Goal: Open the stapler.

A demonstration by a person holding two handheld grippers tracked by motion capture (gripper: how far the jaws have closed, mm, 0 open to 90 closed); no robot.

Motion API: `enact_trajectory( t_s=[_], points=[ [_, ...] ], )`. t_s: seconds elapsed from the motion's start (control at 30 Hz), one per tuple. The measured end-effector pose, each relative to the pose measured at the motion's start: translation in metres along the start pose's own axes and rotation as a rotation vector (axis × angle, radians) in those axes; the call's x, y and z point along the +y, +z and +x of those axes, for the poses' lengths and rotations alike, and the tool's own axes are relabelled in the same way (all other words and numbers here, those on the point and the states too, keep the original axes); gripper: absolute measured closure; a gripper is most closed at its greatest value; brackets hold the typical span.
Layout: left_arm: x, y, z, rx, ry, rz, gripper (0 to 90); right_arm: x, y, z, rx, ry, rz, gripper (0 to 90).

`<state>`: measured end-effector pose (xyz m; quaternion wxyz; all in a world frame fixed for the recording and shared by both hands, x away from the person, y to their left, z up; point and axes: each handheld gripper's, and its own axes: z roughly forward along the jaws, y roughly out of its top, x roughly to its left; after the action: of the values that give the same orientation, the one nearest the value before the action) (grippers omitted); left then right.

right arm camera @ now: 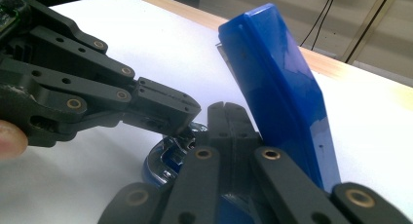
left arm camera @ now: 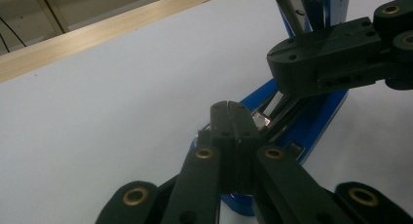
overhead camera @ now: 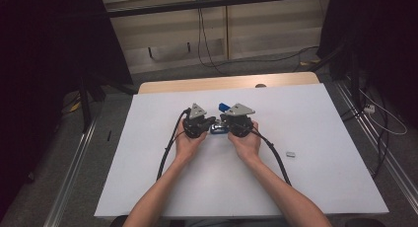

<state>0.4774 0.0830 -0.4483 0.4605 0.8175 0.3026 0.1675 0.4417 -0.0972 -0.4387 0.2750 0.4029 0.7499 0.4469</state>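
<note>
Between both tools at desk (overhead camera: 148,153) centre: blue stapler (overhead camera: 223,107), lid swung up, base flat. Left tool (overhead camera: 213,121), right tool (overhead camera: 221,123) jaws together, tips meeting over stapler's metal channel, equally near.

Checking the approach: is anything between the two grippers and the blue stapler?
Nothing visible. Both the left gripper and right gripper already sit at the opened stapler, fingers shut, on the bare table.

Lighting dim overall; white table (overhead camera: 305,153) evenly lit, surroundings beyond it near black. Soft shadows. Gripper views blurred close up.
</note>
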Motion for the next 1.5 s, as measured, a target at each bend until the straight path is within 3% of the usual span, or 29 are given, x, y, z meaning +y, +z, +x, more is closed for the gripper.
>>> enact_trajectory(
  t_s=[0.63, 1.1, 1.5],
  points=[
    [0.000, 0.000, 0.001, -0.002, 0.000, -0.005, 90.0, 0.001, -0.003, -0.004, 0.000, 0.021, -0.006, 90.0],
    [-0.001, 0.000, 0.002, -0.010, -0.009, -0.011, 90.0, 0.003, -0.006, -0.007, -0.026, 0.042, -0.021, 90.0],
    [-0.001, 0.000, 0.000, -0.006, 0.007, -0.007, 90.0, 0.005, -0.012, -0.013, -0.036, 0.048, -0.029, 90.0]
  ],
)
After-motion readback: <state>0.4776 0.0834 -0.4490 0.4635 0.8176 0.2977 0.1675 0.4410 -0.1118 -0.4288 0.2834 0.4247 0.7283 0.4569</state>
